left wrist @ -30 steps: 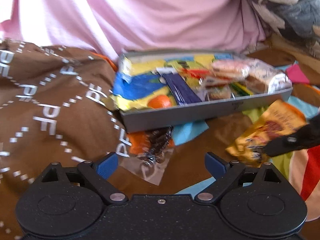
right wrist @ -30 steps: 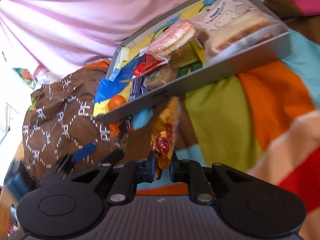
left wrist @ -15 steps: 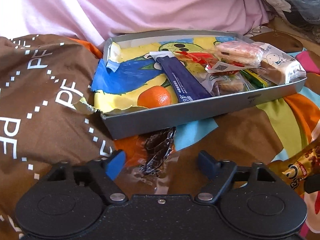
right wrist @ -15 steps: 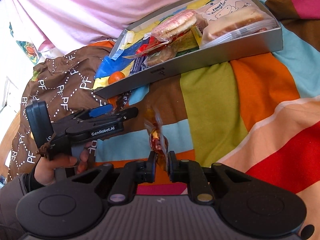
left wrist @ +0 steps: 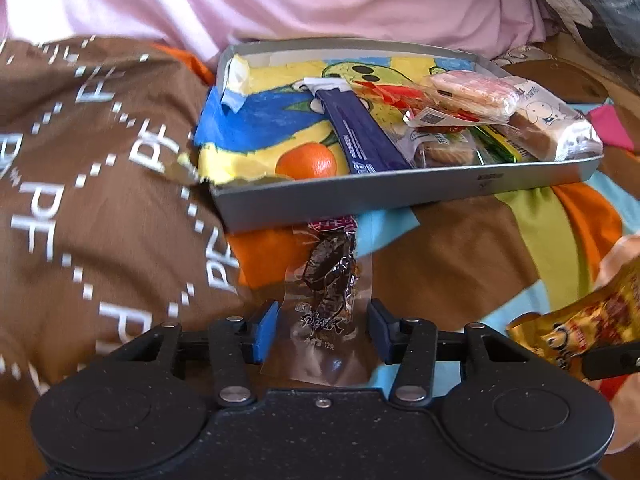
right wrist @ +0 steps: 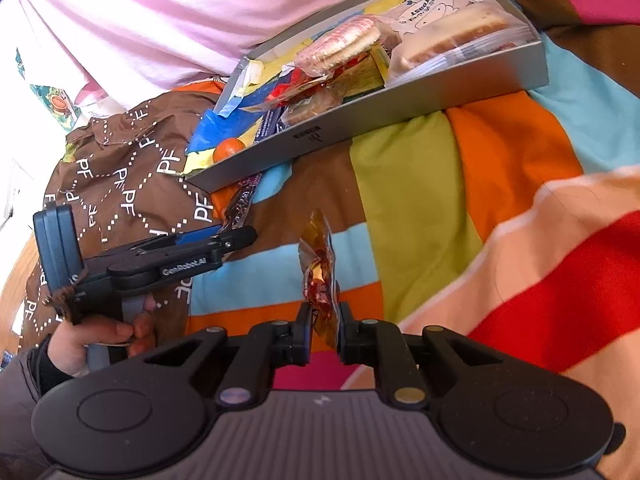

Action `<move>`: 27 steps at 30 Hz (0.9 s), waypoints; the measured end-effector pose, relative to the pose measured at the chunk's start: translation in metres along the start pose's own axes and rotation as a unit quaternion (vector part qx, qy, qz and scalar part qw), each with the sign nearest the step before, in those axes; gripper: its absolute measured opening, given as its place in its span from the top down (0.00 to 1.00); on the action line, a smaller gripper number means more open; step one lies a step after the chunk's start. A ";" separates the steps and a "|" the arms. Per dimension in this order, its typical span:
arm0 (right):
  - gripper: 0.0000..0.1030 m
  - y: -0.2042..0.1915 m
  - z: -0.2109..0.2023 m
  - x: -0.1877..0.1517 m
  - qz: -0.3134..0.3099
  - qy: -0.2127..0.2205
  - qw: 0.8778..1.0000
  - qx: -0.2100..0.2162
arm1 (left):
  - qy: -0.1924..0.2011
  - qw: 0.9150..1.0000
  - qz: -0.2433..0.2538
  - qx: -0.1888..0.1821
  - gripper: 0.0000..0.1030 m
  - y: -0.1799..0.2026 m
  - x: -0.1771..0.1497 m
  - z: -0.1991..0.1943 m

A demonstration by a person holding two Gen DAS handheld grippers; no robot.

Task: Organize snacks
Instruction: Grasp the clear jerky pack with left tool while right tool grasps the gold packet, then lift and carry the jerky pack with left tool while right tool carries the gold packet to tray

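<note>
Left tongs point(left wrist: 321, 330) gape around a clear packet point(left wrist: 329, 284) — right tongs point(right wrist: 324, 328) pinch a yellow packet point(right wrist: 318, 276).

The clear packet, with its dark snack, lies on the striped bed cover point(right wrist: 416, 184) just before the grey tray point(left wrist: 400, 194), its far end under the tray's edge; neither pad touches it. The yellow packet stands upright in the closed right tongs — the tray holds biscuits point(left wrist: 472, 94), toast point(left wrist: 552, 128) and a blue bar point(left wrist: 360, 132).

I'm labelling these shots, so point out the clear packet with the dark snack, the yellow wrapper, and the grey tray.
clear packet point(left wrist: 330, 276), left wrist view, dark snack inside
yellow wrapper point(right wrist: 320, 276), right wrist view, crinkled middle
grey tray point(left wrist: 400, 192), left wrist view, near wall
</note>
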State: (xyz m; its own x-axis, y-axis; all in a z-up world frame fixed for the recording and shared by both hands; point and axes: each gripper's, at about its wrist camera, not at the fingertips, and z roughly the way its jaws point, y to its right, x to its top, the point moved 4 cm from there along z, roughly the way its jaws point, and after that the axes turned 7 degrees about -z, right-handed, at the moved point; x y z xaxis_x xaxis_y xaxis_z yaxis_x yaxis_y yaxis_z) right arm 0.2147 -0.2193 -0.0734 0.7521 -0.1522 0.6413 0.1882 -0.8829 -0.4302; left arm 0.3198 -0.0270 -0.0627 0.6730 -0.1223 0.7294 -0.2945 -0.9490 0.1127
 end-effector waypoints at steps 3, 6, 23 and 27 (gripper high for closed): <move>0.87 0.000 -0.005 -0.006 -0.003 0.000 1.000 0.000 | -0.009 1.000 -0.022 -0.005 0.51 0.000 -0.004 -0.009; 0.87 0.000 -0.009 -0.013 -0.005 0.000 1.000 0.002 | -0.018 0.999 -0.037 -0.010 0.51 0.001 -0.008 -0.018; 0.75 -0.009 -0.001 -0.021 -0.066 0.011 0.997 -0.032 | -0.070 0.996 -0.043 -0.019 0.49 0.030 -0.061 -0.053; 0.66 -0.007 0.003 -0.016 -0.060 0.018 0.998 -0.031 | -0.065 0.997 -0.038 -0.021 0.43 0.032 -0.059 -0.047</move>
State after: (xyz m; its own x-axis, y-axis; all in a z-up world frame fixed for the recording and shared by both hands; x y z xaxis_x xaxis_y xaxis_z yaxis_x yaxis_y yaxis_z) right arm 0.2029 -0.2094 -0.0830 0.7039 -0.0590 0.7078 0.2341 -0.9216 -0.3096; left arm 0.2389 -0.0363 -0.0708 0.7753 -0.0901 0.6251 -0.2667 -0.9439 0.1948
